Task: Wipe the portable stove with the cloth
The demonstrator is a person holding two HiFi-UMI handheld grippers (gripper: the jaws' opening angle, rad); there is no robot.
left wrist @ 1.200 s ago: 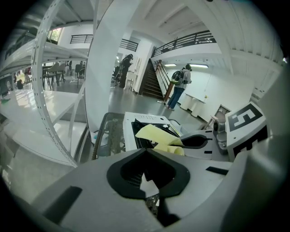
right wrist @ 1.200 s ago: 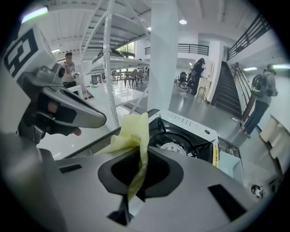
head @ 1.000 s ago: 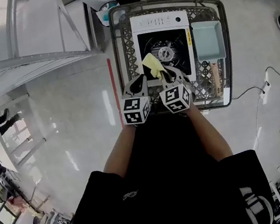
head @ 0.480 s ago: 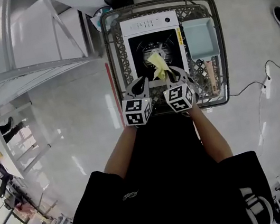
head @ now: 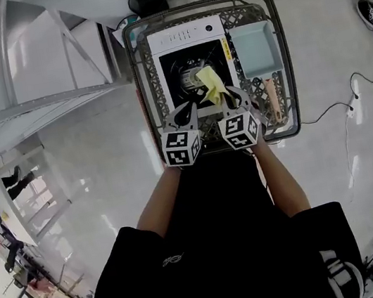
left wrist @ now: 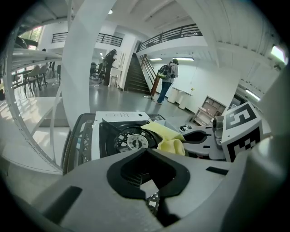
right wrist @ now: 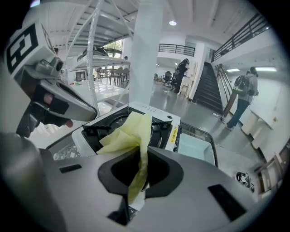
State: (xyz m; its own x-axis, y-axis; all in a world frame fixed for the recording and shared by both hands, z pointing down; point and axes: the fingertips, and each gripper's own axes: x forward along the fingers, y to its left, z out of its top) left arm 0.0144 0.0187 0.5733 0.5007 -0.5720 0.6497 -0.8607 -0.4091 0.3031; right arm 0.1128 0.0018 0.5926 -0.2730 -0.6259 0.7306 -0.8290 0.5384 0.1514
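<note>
right tongs (right wrist: 141,152) are clamping down on the pale yellow cloth (right wrist: 128,133), jaws closed on a thin fold of it. most of the cloth is flopping loose ahead of the tips, over the black burner well of the white portable stove (head: 184,34). whether it is actually touching the stove, i cannot tell from here. left tongs (left wrist: 147,152) are hovering just beside, jaws pressed together with nothing in them, only mesh showing through the hollow behind the tips. the stove is sitting inside a dark wire basket (head: 140,81), and a light blue square pan with a wooden handle (head: 255,50) is lying just beside it on the right.

now the risks, as i am judging them. that grip is looking slim: only a narrow strip is sitting between the jaws, so a hard drag across the surface could be pulling the cloth free. the loose end is dangling right by the round metal burner head (left wrist: 136,141) and the black pan supports around it, and it is begging to snag on those prongs. nothing is bracing the stove, so a firm push could be sliding it against the basket wall or nudging the pan. and with the two tongs working this close together, the left one is at risk of clipping the right or trapping the cloth.
</note>
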